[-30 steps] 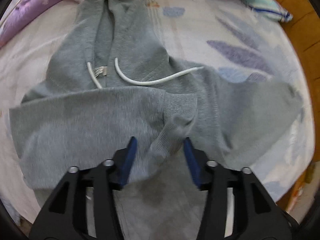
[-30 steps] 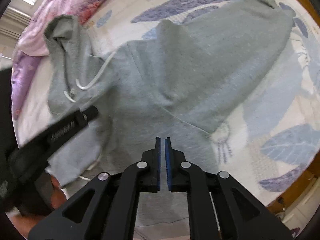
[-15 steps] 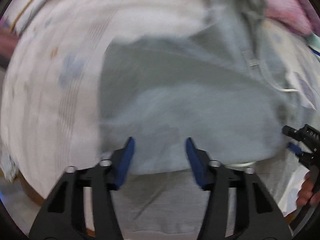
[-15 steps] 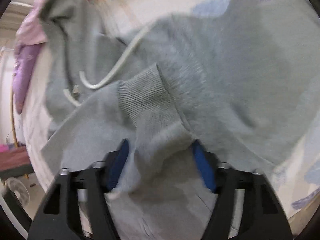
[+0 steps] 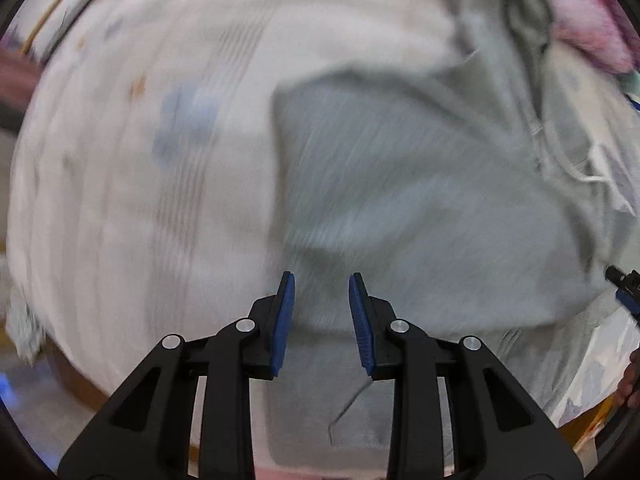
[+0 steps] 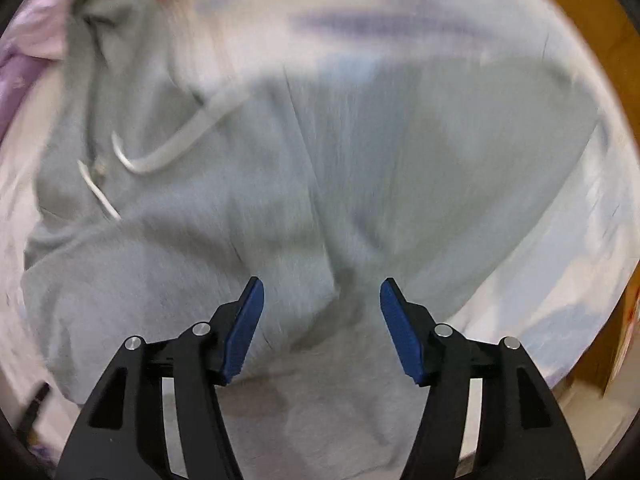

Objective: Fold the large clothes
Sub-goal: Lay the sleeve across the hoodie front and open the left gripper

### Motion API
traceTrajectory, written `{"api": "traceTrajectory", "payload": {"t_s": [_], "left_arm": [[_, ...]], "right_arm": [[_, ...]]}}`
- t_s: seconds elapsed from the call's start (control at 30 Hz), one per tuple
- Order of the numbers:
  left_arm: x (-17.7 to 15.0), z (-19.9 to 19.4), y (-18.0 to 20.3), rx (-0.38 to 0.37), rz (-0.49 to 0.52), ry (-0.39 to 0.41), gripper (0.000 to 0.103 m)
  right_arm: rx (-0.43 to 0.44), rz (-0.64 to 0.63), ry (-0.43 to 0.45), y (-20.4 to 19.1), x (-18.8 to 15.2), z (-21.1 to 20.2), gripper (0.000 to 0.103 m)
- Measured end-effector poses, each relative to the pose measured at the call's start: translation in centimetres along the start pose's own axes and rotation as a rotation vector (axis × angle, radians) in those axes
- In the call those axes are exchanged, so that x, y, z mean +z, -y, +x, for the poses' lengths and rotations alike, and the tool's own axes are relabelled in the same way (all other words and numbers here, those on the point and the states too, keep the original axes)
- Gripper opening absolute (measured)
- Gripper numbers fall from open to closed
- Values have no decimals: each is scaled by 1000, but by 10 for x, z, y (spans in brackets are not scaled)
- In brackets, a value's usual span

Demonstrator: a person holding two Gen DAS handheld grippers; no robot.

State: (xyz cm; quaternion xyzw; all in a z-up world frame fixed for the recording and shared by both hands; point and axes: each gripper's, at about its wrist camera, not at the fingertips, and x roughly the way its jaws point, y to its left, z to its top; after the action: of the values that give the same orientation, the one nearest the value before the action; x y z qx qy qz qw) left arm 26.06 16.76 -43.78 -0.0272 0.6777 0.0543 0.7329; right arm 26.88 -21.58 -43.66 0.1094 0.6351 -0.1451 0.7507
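Note:
A grey hoodie (image 5: 420,200) lies spread on a bed, its hood (image 5: 520,12) toward the pillows. My left gripper (image 5: 322,292) points down over the hoodie's left side edge. Its jaws are closing, with grey cloth showing in the gap and the pads not visibly pinching it. My right gripper (image 6: 320,292) hangs over the hoodie (image 6: 360,160) near a raised fold. Its jaws are opening wide and nothing is held. A white drawstring (image 6: 160,156) curls below the hood (image 6: 108,12). The right gripper's tip (image 5: 624,284) shows at the left view's right edge.
The pale patterned bedsheet (image 5: 120,180) stretches left of the hoodie. Pink and purple bedding (image 6: 24,40) sits by the hood. A wooden bed frame (image 6: 580,12) runs along the far right. A person's hand (image 5: 632,376) shows at the right edge.
My left gripper left the sleeve cuff, swept to the hoodie's left edge and narrowed its jaws. My right gripper went from shut to wide open and shifted over the folded sleeve.

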Motion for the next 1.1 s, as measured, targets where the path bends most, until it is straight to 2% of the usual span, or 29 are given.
{"api": "traceTrajectory", "payload": {"t_s": [0.03,0.07,0.1,0.13,0.17,0.2,0.23,0.27,0.33,0.4,0.47,0.53,0.6,0.63,0.67,0.7,0.77,0.83,0.9,0.93,0.97,1.03,1.1], "left_arm": [[10,0,5,-5,16,32,30],[18,3,12,-6,21,52,30],[31,12,18,4,28,69,29],[45,23,21,15,31,78,27],[54,32,20,13,29,80,27],[76,56,21,15,19,57,27],[84,74,21,17,15,18,27],[89,89,20,15,12,-16,25],[90,90,18,6,3,-16,25],[79,74,14,2,11,-60,25],[53,54,5,-13,-16,-100,26],[26,55,0,-41,-29,-172,26],[1,75,-3,-34,-39,-221,25],[-8,84,-4,-46,-44,-209,25],[-12,84,-2,-37,-26,-164,26],[-12,81,1,-19,-3,-164,25],[-9,72,8,-3,21,-153,29],[-10,62,12,-23,14,-150,41],[-11,51,15,-24,11,-145,54],[-11,43,17,-23,11,-136,62],[-12,37,19,-22,13,-131,64],[-12,23,24,-21,17,-126,66],[-12,7,31,-37,24,-117,68]], "right_arm": [[-10,-47,21,-8,3,-3,51],[-3,-102,18,-18,9,2,38],[22,-117,7,-24,11,9,31],[50,-117,-15,-29,17,24,18],[56,-112,-31,-33,21,36,15],[51,-112,-79,-37,26,58,14],[21,-119,-124,-41,29,78,12],[14,-110,-130,-43,31,82,9],[3,-114,-152,-45,32,74,9],[-4,-134,-188,-44,26,55,10],[71,-119,-249,-39,7,41,13],[68,-132,-318,-36,-14,50,13],[59,-132,-311,-28,-36,75,13],[57,-149,-264,-30,-41,77,12],[32,-182,-263,-36,-40,74,12],[14,-205,-270,-40,-40,69,12],[19,-189,-278,-38,-39,62,15],[44,-143,-301,-35,-38,56,17],[77,-101,-309,-29,-35,46,30],[84,-83,-292,-26,-32,36,49],[83,-80,-275,-23,-27,29,63],[78,-91,-237,-23,-23,8,67],[93,-99,-226,-23,-19,-11,67]]}}
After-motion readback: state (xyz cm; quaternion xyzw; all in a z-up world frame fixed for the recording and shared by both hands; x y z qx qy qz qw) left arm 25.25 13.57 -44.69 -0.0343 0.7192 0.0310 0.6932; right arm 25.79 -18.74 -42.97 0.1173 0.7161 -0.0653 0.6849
